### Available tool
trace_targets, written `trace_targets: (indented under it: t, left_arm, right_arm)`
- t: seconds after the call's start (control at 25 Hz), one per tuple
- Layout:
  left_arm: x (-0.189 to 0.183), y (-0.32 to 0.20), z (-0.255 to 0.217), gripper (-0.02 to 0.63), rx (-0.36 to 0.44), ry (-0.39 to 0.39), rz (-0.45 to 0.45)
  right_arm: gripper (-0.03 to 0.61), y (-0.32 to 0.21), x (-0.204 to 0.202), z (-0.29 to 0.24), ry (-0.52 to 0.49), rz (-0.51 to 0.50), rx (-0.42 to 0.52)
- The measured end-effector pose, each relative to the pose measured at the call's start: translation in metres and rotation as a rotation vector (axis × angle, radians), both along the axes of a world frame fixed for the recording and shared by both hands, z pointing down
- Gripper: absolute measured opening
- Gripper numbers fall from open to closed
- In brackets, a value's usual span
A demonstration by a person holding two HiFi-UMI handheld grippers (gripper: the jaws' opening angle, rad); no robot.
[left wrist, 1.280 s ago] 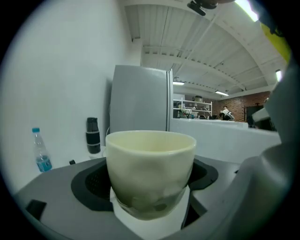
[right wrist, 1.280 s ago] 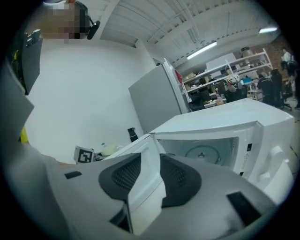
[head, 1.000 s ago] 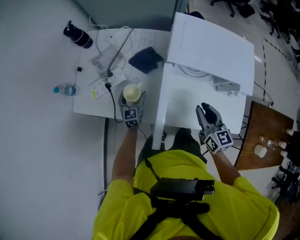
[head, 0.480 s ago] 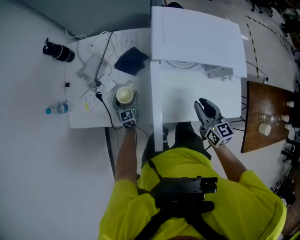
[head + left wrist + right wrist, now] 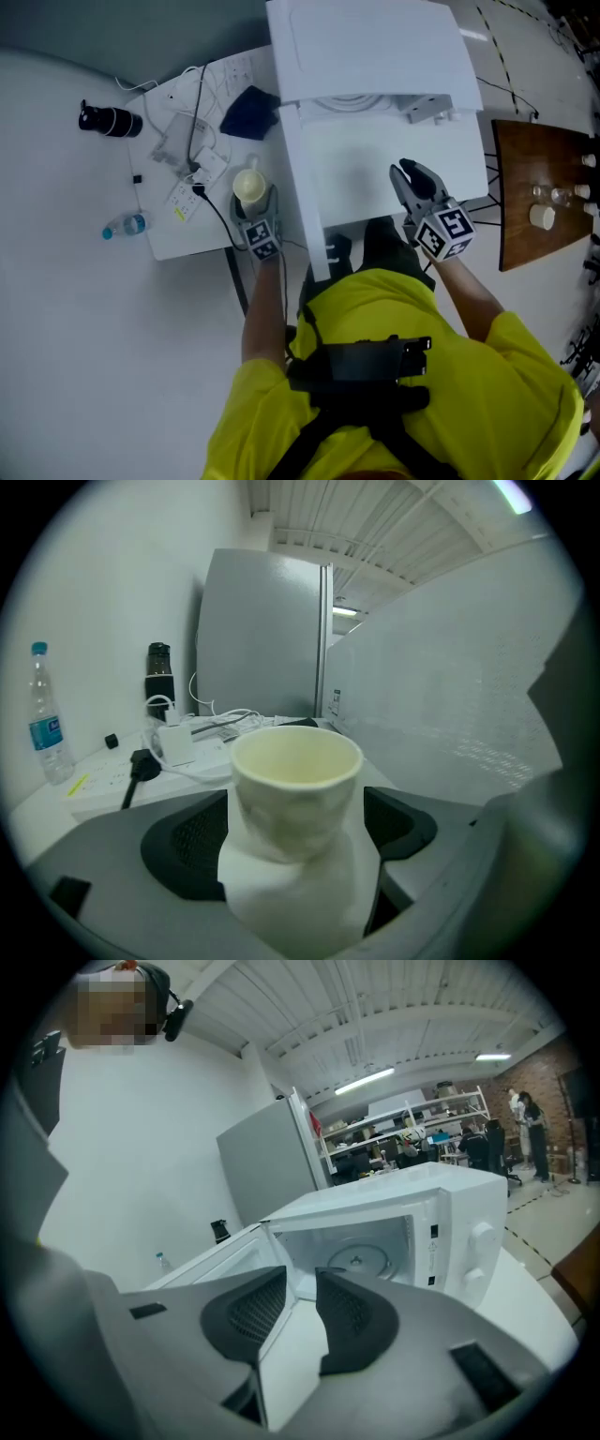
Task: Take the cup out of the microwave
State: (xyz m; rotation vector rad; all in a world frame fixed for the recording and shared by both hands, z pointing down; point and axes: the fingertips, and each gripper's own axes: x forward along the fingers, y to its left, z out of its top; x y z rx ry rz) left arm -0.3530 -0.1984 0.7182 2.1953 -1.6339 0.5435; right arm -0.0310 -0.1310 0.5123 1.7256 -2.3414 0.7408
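While the microwave stands with its door swung wide, I have the cup outside it, pinched between the pads of the left tool. It is a pale cup, upright, its wall dented where the pads press on it. From the head view it sits over the near edge of the worktop, just left of the door's free edge. Beyond it on that worktop I see a tangle of cables and plugs, and a dark blue cloth towards the far edge. A black flask is at the far left corner and a water bottle stands at the left edge. My right tool holds nothing: its jaws stand a little apart, with a narrow gap between them. It hovers over the white surface in front of the microwave's opening, to the right of the door. Through that gap I look at the door's edge and, further back, the round turntable inside the cavity.
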Motion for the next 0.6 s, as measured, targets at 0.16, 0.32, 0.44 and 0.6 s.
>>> trace_targets:
  t: [0.16,0.32,0.44,0.6]
  left_arm:
    - [-0.008,0.062,-0.045,0.441,-0.026,0.05,-0.016]
    - [-0.036,0.086,-0.154,0.008,0.02,0.134,-0.128]
    - [-0.029,0.074,-0.239,0.008,0.109,0.21,-0.079]
    - [0.005,0.063,-0.324,0.008,0.221,0.233,0.065]
  right_arm:
    - [0.087,0.004,0.01,-0.02,-0.003,0.043,0.046]
    - [0.005,0.013,0.012,-0.049,0.006,0.046,0.092]
    - [0.005,0.019,0.018,-0.082,0.005,0.069,0.153]
    - [0.003,0.026,0.031,-0.128,-0.018,0.135,0.244]
